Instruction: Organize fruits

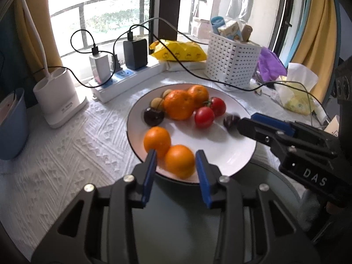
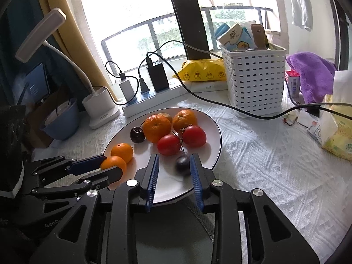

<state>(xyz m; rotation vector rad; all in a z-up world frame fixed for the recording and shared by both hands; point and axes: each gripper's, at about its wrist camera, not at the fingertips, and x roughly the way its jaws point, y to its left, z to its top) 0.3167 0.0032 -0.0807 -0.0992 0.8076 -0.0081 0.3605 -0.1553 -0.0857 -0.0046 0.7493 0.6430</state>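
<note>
A white plate holds several oranges, two red tomatoes, a dark cherry and small tan fruits. My left gripper is open, its fingers on either side of the nearest orange at the plate's front edge; a second orange sits just behind. My right gripper is open over the plate, with a dark cherry between its fingers, blurred. The right gripper also shows in the left wrist view, next to that cherry.
A white perforated basket with cartons stands behind the plate. A power strip with chargers and cables, a white lamp base, a blue bowl, a yellow wipes pack, a purple cloth and tissue bags ring the table.
</note>
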